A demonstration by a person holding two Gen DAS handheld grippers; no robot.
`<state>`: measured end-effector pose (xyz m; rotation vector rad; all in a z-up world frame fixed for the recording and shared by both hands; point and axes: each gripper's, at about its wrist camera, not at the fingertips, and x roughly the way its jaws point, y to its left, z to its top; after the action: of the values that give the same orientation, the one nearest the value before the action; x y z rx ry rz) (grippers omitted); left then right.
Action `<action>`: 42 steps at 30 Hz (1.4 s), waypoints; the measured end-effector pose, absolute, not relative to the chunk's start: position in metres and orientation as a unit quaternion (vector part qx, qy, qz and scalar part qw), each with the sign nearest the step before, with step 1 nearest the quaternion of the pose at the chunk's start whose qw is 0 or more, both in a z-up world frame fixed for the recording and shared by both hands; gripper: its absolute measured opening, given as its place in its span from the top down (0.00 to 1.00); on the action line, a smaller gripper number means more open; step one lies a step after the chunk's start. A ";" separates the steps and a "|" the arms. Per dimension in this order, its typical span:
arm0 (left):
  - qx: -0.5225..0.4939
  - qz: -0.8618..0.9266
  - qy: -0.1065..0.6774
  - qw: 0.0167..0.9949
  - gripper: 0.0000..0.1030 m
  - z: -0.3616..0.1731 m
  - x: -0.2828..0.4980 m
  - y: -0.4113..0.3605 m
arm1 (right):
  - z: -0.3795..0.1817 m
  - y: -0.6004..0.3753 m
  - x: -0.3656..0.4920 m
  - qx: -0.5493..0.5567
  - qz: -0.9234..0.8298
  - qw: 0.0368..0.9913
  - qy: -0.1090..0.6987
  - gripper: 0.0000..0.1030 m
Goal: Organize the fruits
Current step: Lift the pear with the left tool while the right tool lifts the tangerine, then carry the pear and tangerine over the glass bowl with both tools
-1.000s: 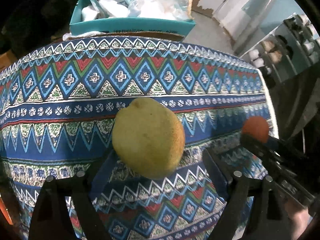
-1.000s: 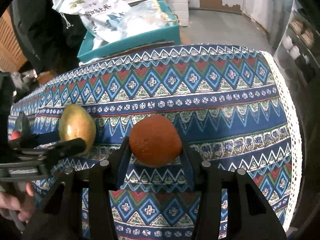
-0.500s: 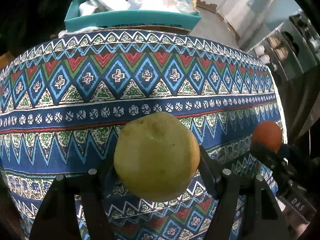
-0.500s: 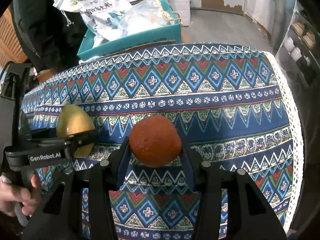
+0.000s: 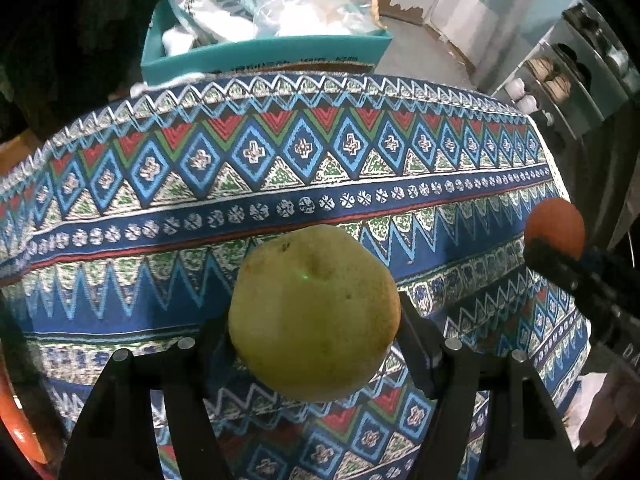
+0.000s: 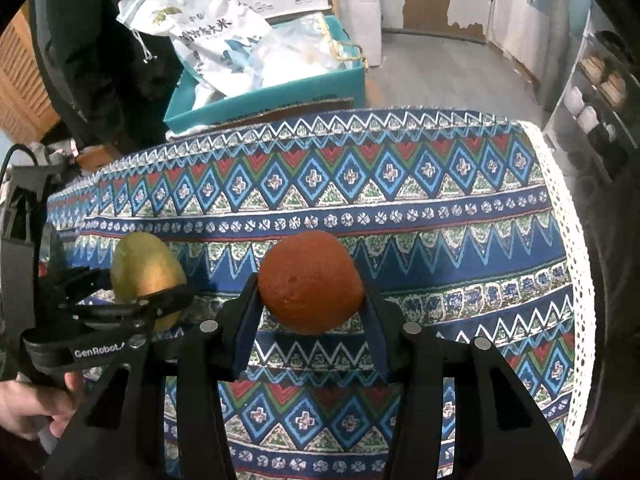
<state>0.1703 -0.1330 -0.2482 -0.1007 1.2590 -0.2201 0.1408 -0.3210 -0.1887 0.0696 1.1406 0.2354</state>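
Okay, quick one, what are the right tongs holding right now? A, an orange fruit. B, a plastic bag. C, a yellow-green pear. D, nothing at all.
A: the right tongs are shut on the orange fruit, pads pressed against both its sides above the patterned cloth.

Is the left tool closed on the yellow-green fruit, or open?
Closed on it. In the left wrist view the left tool has both fingers against the sides of the yellow-green fruit, above the patterned cloth.

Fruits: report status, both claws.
Left claw shut on yellow-green pear. Right claw shut on orange. Both above patterned tablecloth; nothing in the way.
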 end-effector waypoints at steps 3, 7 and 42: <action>-0.032 -0.104 0.573 0.812 0.30 -0.234 0.162 -0.130 | -0.182 -0.319 0.140 0.032 0.112 0.838 0.534 0.54; -0.012 -0.107 0.555 0.825 0.30 -0.215 0.155 -0.125 | -0.169 -0.314 0.136 0.027 0.115 0.844 0.524 0.54; -0.006 -0.114 0.472 0.874 0.30 -0.077 0.094 -0.052 | -0.057 -0.227 0.101 -0.011 0.197 0.877 0.438 0.54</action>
<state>0.0937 -0.0517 -0.0766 -0.0123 0.9866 -0.2381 0.1012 -0.2268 -0.0573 -0.0220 0.9143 0.4112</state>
